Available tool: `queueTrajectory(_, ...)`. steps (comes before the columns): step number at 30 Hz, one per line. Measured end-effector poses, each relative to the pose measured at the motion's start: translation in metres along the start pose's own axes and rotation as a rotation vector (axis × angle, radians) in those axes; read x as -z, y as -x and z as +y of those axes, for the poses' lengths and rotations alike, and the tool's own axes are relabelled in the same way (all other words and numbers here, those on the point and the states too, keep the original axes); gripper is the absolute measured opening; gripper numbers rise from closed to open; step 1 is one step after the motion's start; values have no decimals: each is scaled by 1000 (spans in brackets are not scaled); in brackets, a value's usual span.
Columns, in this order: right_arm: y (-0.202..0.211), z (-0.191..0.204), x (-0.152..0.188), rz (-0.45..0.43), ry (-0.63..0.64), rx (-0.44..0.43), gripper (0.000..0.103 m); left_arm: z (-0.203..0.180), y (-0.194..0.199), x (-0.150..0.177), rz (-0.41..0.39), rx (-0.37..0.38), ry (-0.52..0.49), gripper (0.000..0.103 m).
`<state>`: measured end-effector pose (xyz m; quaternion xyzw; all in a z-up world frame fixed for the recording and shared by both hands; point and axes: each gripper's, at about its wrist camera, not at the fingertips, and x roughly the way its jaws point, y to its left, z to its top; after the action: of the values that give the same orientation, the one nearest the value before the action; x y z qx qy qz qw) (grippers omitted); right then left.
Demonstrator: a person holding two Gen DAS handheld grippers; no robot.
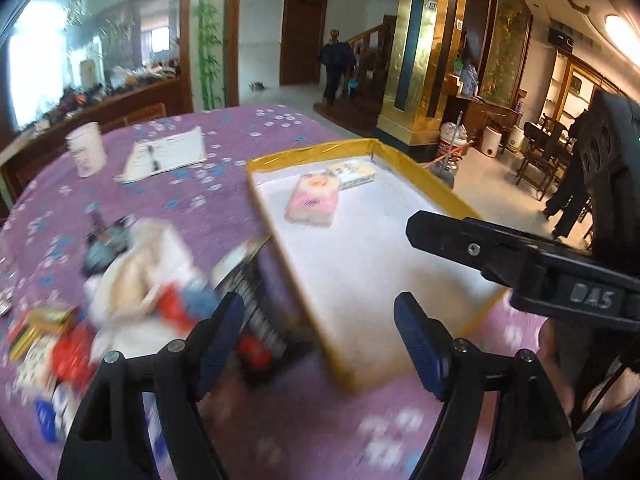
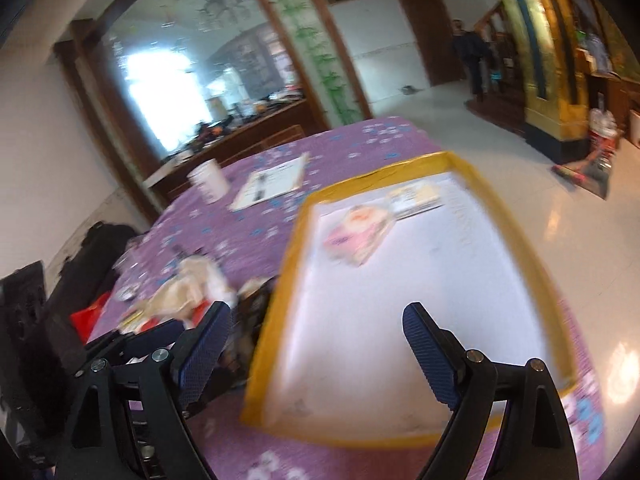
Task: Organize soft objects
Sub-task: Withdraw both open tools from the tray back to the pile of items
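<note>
From your left wrist camera: your left gripper point(image 1: 320, 336) has its jaws spread wide with nothing between them, hanging over the near left edge of the yellow-rimmed tray point(image 1: 276, 236). The tray sits on a purple flowered tablecloth point(image 1: 208, 200). Inside it, at the far end, a pink tissue pack point(image 1: 313, 199) and a cream tissue pack point(image 1: 353, 174) lie touching, corner to corner. That looks like the sorted group, tucked to the back so the near floor of the tray stays free. Left of the tray lies a blurred heap of soft things point(image 1: 140, 276), white, tan, red and blue, most likely what still needs moving. Farther back stand a white cup point(image 1: 86, 148) and an open notebook point(image 1: 166, 156). Your right gripper point(image 1: 440, 236) enters from the right, above the tray; only this view shows it from outside.

From your right wrist camera: the right gripper point(image 2: 316, 348) is also spread and empty, held above the tray's point(image 2: 516, 216) near end. Here you see the tray's whole outline, which the left view cuts off, with the pink pack point(image 2: 358, 236) and cream pack point(image 2: 416, 198) at the far end. The heap point(image 2: 188, 292) is smaller and blurrier here. A dark bag point(image 2: 96, 252) beside the table appears only in this view.
</note>
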<state>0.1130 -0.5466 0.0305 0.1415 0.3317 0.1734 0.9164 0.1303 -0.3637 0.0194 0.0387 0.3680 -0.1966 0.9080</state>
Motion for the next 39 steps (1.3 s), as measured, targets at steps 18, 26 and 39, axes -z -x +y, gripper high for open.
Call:
queueTrajectory(18,-33,99,82,24,262,-70,91,141,77,108,-44,-194,297,83)
queueTrajectory(26,-39,101,84,54,295,-86,91,169,87,127,-13,-228,369,84)
queueTrajectory(39,-36,103,86,43,305,-96,91,222,61,110,126,-212,564,96)
